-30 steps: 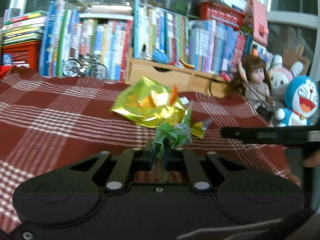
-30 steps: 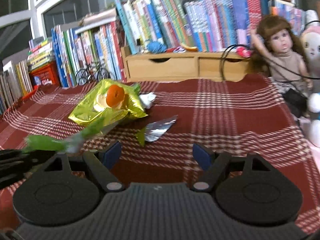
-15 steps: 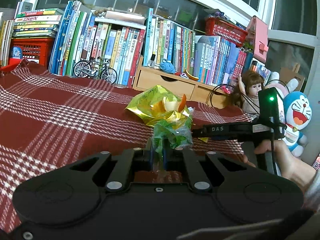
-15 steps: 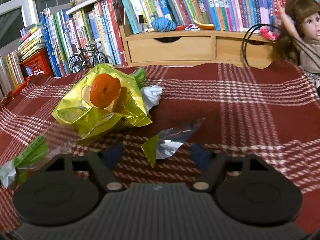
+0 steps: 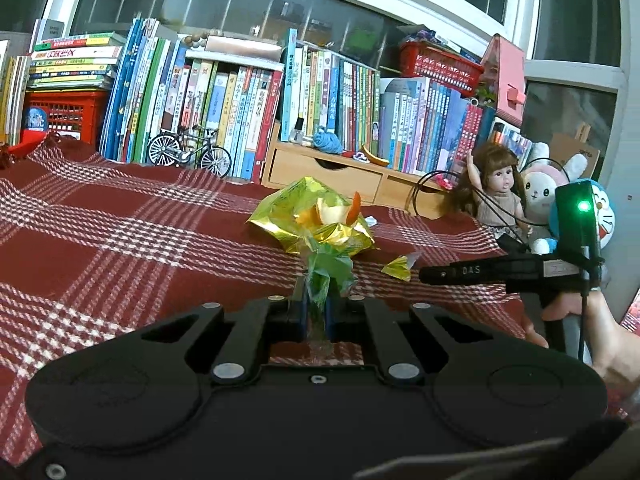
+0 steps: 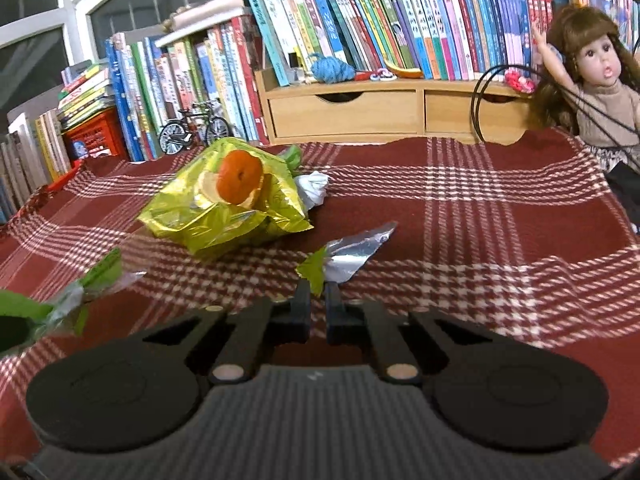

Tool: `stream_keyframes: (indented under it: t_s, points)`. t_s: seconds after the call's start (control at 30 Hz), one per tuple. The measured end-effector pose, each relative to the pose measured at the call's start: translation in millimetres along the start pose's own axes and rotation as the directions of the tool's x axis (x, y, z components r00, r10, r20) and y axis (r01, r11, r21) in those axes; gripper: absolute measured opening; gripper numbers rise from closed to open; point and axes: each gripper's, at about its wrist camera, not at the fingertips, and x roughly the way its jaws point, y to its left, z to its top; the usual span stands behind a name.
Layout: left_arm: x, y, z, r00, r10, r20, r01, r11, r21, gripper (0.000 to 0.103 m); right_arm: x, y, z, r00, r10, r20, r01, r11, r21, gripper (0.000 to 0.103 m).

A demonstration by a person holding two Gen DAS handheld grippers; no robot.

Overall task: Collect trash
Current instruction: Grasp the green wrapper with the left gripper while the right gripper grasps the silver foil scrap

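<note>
Evenly and softly lit from indoors, moderately bright; dark behind the window panes (image 5: 240, 4). Strong barrel distortion in both views: bowed window frames, leaning books (image 6: 320, 20) toward the edges, black vignetting in the corners. Glare on the yellow foil bag (image 6: 224, 208) and on the silver wrapper scrap (image 6: 352, 252). Only faint, diffuse shadows on the checked cloth (image 5: 120, 232). Slightly soft and smeared at the left edge of the right wrist view around the green wrapper (image 6: 52, 304). Small bright green indicator light (image 5: 583, 206) glowing at the right of the left wrist view.
</note>
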Motion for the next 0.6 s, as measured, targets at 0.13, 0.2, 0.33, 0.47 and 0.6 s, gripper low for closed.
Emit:
stream_keyframes:
  t_s: [0.13, 0.2, 0.33, 0.47, 0.6]
  points:
    - [-8.5, -3.0, -1.6, 1.000, 0.004, 0.004, -0.004, 1.000, 0.012, 0.007, -9.2, 4.0, -3.1, 0.999, -0.039, 0.013, 0.039, 0.999, -0.026, 0.028]
    - [-9.3, -3.2, -1.9, 1.000, 0.005, 0.003, -0.005, 1.000, 0.010, 0.007, -3.3, 1.2, 0.2, 0.999, -0.047, 0.001, 0.047, 0.999, -0.006, 0.067]
    - [-9.3, -1.0, -0.7, 1.000, 0.003, 0.013, -0.003, 1.000, 0.003, 0.007, 19.0, -4.2, 10.4, 0.998, -0.057, -0.023, 0.058, 0.997, 0.047, 0.078]
    - [-7.6, 1.8, 0.9, 0.999, 0.003, 0.035, -0.003, 1.000, 0.010, 0.007, 47.0, -7.8, 21.4, 0.996, -0.080, -0.047, 0.083, 0.994, 0.067, 0.079]
    - [-2.7, 6.2, 1.8, 0.999, -0.003, 0.037, 0.003, 1.000, 0.001, 0.007, 64.5, -9.7, 25.2, 0.996, -0.062, -0.070, 0.067, 0.994, 0.081, 0.061]
